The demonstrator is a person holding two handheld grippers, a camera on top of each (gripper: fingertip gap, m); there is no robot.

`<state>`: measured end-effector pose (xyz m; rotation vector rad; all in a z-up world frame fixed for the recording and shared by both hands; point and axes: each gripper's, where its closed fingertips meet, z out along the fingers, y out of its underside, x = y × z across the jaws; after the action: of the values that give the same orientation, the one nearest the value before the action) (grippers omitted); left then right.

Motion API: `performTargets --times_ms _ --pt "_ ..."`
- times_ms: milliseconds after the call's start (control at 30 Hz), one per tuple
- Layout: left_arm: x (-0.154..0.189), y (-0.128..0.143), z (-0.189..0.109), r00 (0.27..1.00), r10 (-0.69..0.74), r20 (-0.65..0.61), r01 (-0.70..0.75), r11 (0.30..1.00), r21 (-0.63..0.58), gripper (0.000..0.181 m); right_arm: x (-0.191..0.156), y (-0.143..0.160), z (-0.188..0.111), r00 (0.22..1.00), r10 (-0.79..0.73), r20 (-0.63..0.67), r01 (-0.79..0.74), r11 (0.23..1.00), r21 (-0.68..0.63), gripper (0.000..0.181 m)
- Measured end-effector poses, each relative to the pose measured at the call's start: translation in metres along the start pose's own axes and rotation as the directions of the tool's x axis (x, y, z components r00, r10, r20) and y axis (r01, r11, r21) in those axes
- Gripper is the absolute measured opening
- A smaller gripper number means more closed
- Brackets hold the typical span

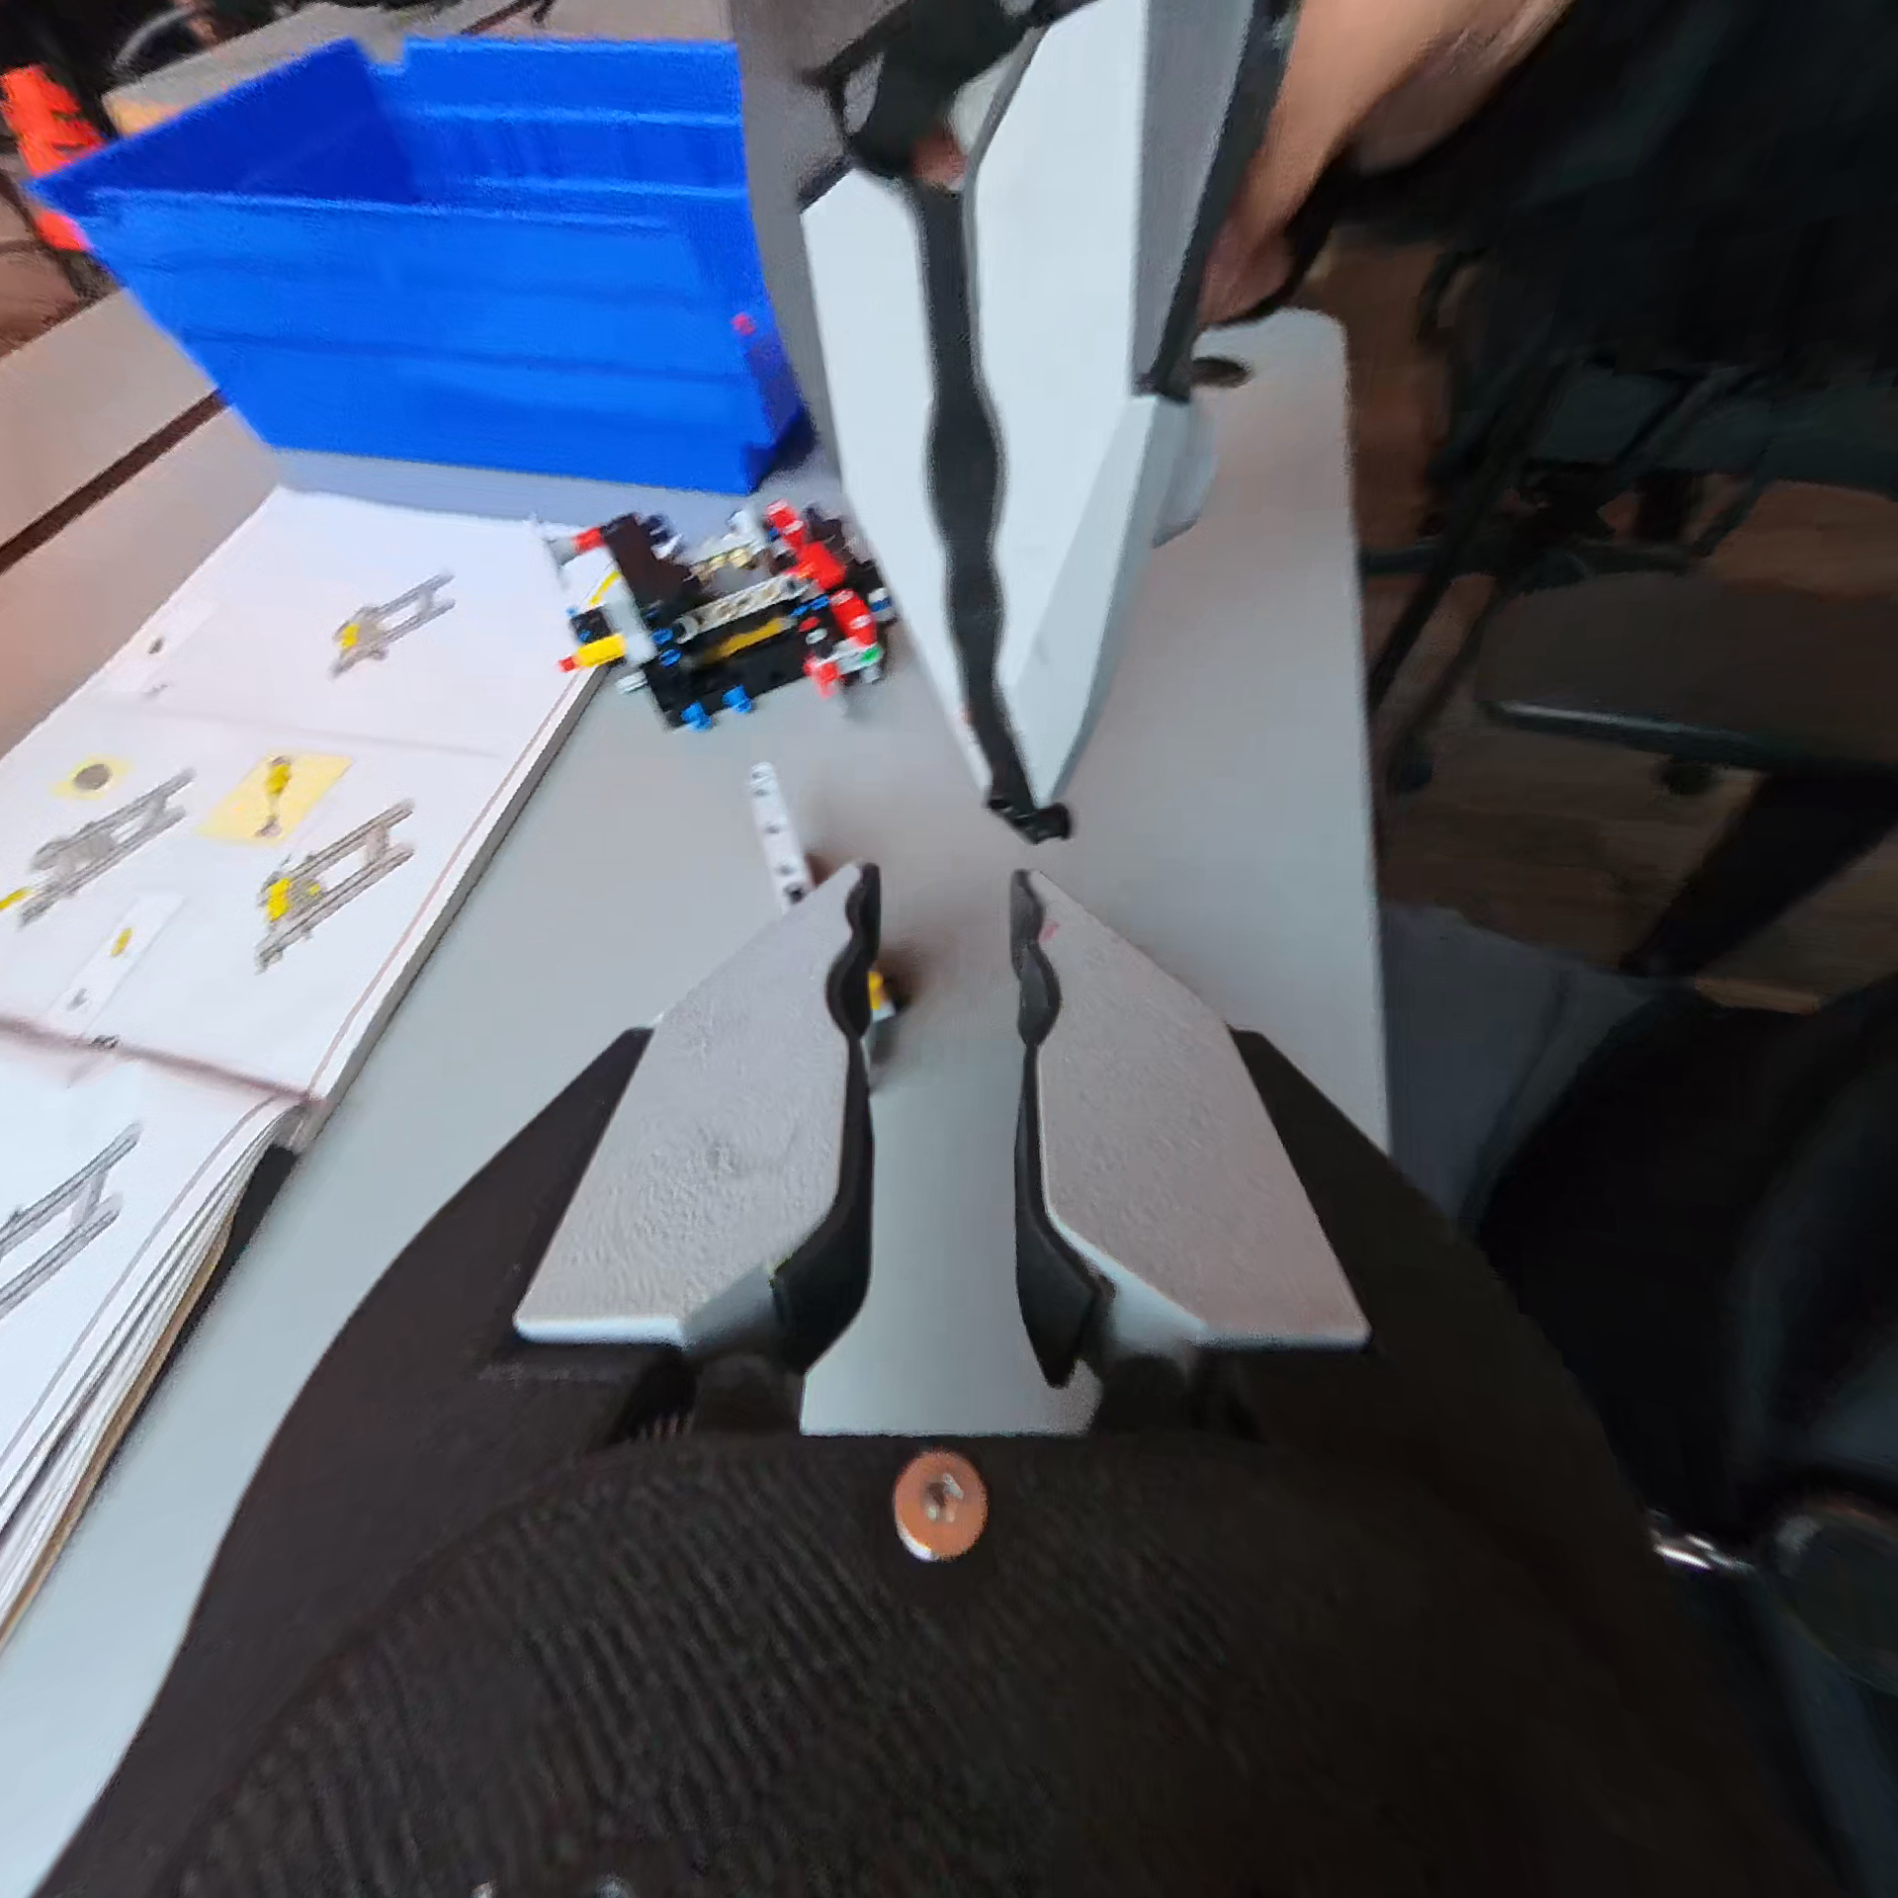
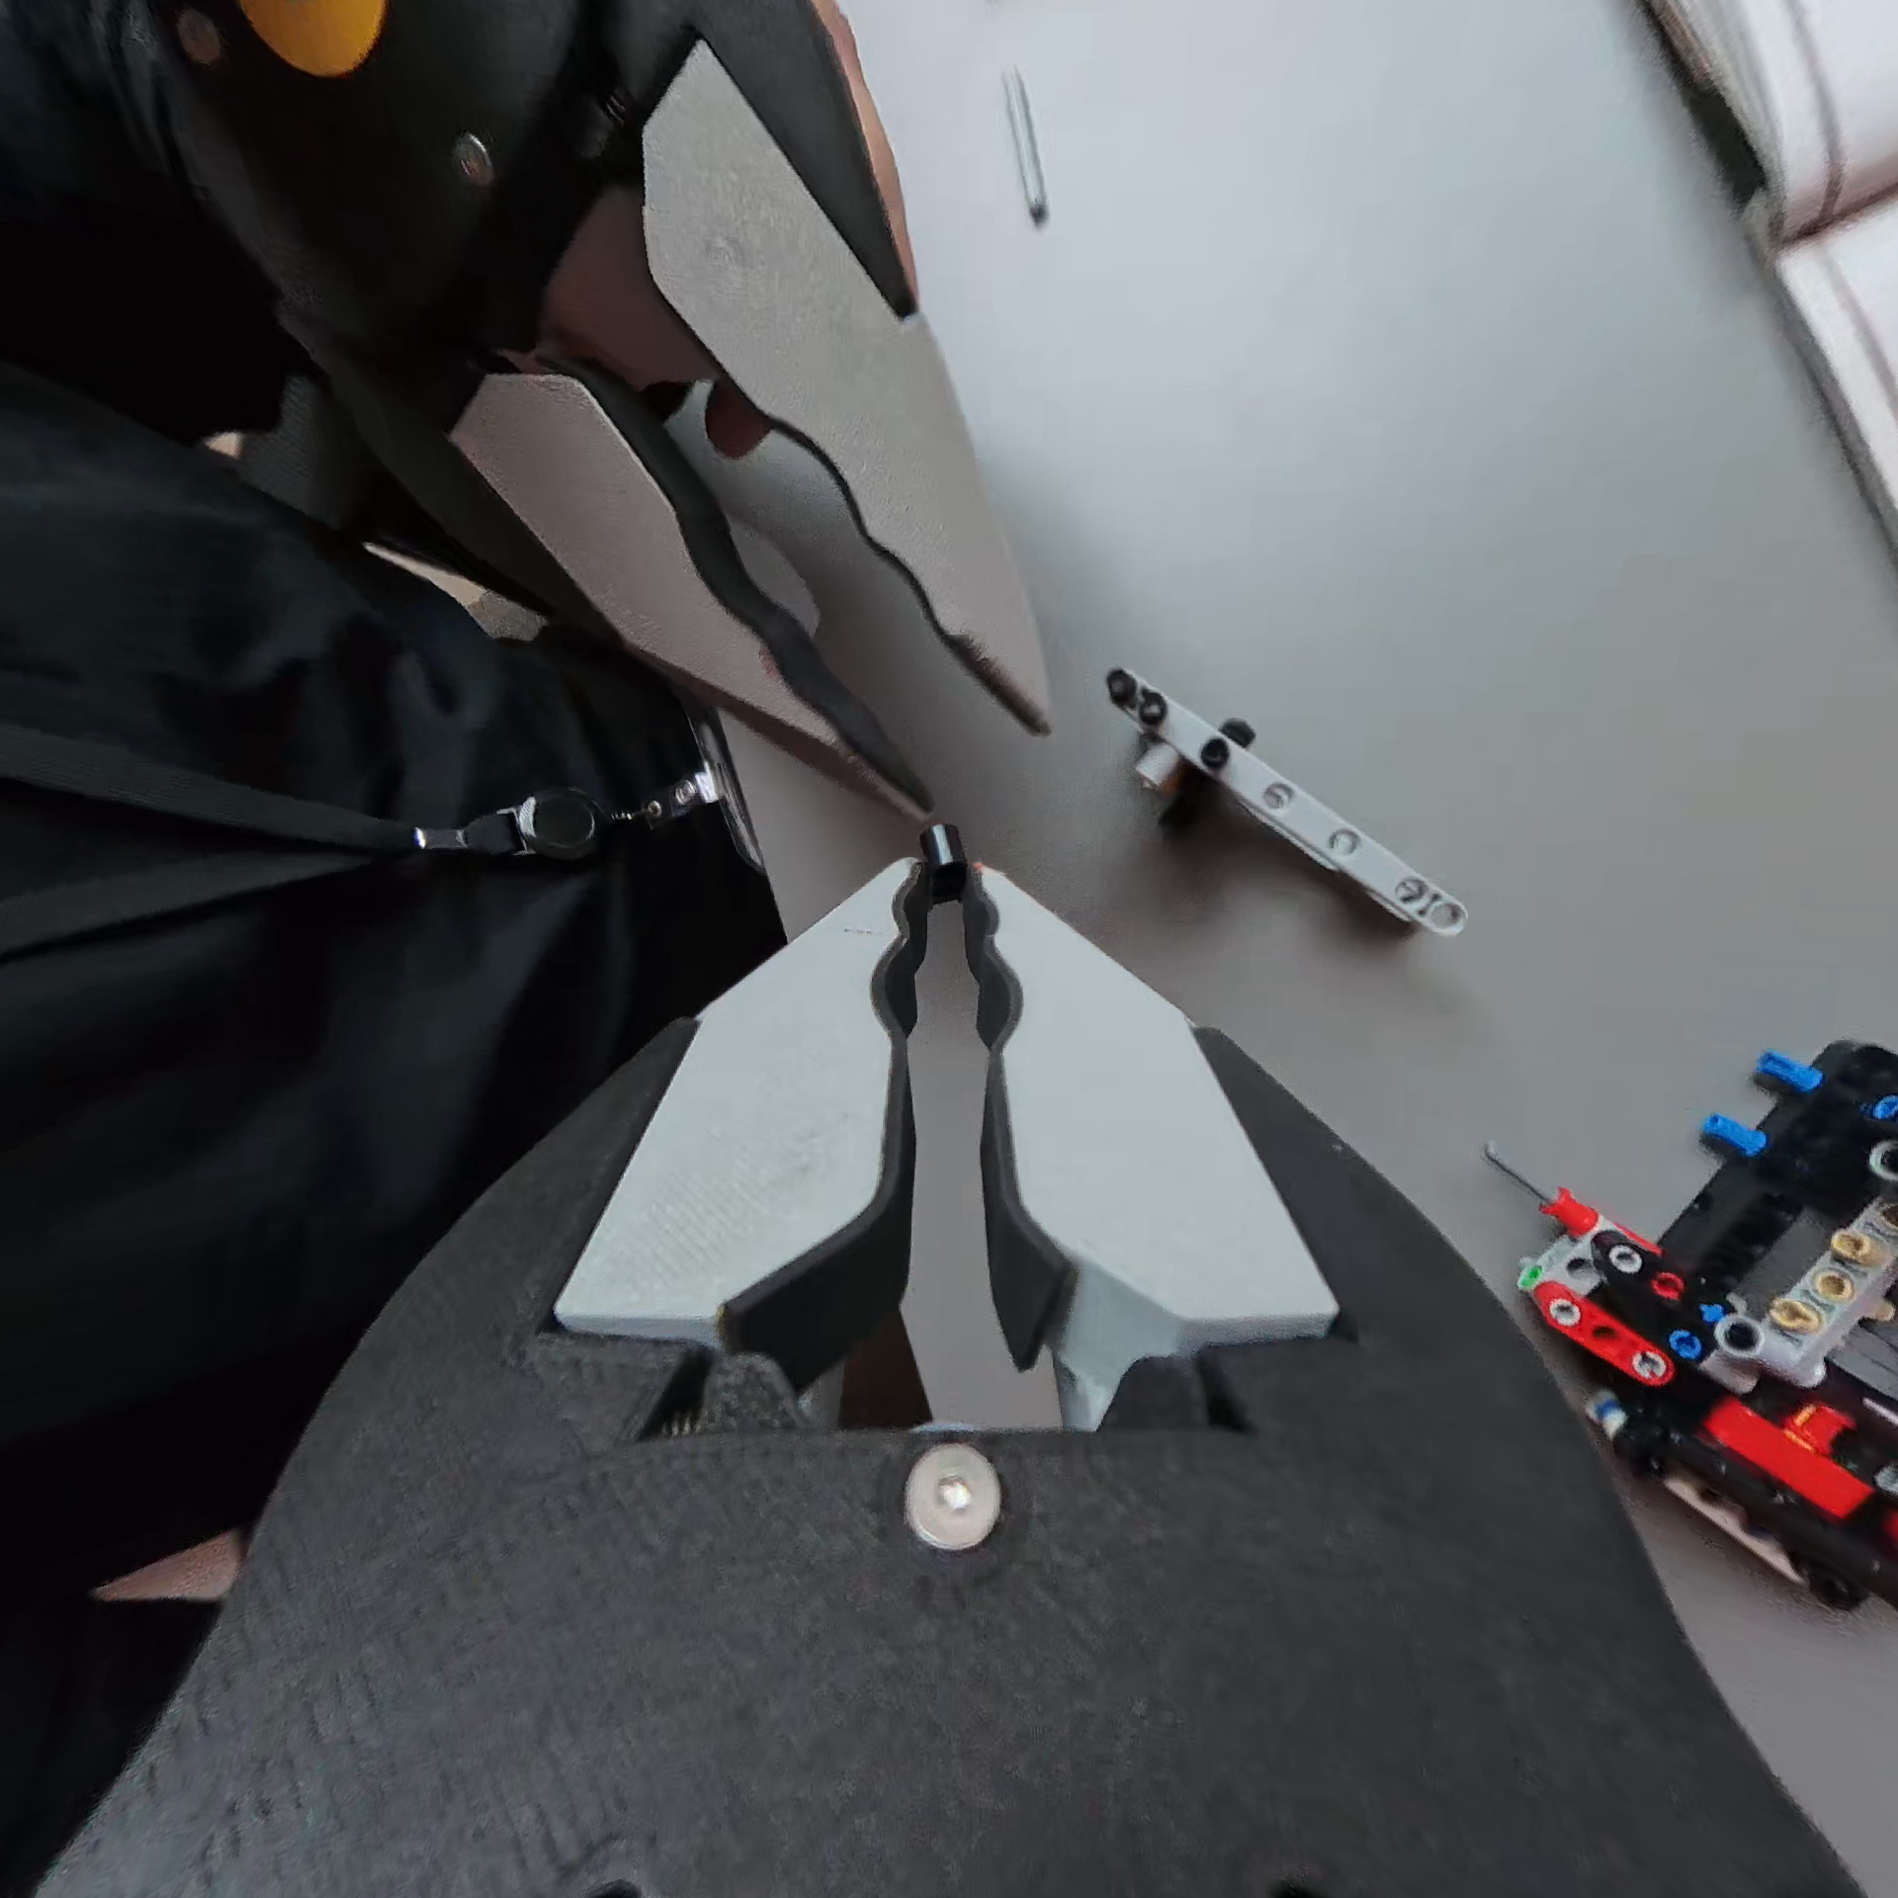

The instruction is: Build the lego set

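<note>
My right gripper [image 2: 945, 891] is shut on a small black pin [image 2: 943, 865], held above the grey table near its edge. It also shows in the left wrist view [image 1: 1019, 799], pointing down with the pin [image 1: 1032, 822] at its tips. My left gripper [image 1: 945, 894] is open and empty, low over the table; it shows in the right wrist view [image 2: 981, 762] just beyond the pin. A light grey beam [image 2: 1284, 811] with black pins lies on the table; in the left wrist view the beam [image 1: 775, 832] is partly hidden by my left finger. The partly built black, red and grey model [image 1: 739, 616] lies farther off.
An open instruction book [image 1: 205, 822] lies left of the model. A blue bin [image 1: 442, 257] stands behind it. A thin grey axle [image 2: 1027, 144] lies on the table. The model [image 2: 1767, 1304] also shows at the right. The table edge [image 1: 1366, 719] runs along the right, with chairs beyond. Less than 4 cm separates the two grippers' tips.
</note>
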<state>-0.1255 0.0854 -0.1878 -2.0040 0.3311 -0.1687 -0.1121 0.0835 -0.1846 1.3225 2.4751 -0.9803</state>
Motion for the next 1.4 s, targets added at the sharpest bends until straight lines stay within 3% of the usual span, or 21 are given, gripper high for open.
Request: performTargets --times_ms 200,400,900,1167,1400 --pt "0.027 -0.019 -0.007 0.978 -0.134 -0.158 0.144 0.988 0.053 0.026 -0.023 -0.017 -0.017 0.997 -0.075 0.011 0.069 0.961 0.267 0.003" --pt "0.033 -0.025 -0.006 0.948 -0.207 -0.24 0.231 0.97 0.079 0.007 -0.03 -0.021 -0.019 0.996 -0.089 -0.007 0.086 0.933 0.349 0.003" --pt "0.038 -0.04 -0.018 0.846 -0.289 -0.449 0.404 0.896 0.184 0.005 -0.04 -0.034 -0.028 0.99 -0.133 -0.057 0.141 0.797 0.587 0.005" --pt "0.043 -0.046 -0.022 0.834 -0.264 -0.485 0.403 0.891 0.207 0.005 -0.046 -0.039 -0.033 0.987 -0.157 -0.017 0.128 0.732 0.669 0.008" --pt "0.044 -0.045 -0.022 0.831 -0.264 -0.489 0.404 0.892 0.205 0.005 -0.048 -0.039 -0.031 0.986 -0.168 -0.016 0.134 0.722 0.679 0.005"
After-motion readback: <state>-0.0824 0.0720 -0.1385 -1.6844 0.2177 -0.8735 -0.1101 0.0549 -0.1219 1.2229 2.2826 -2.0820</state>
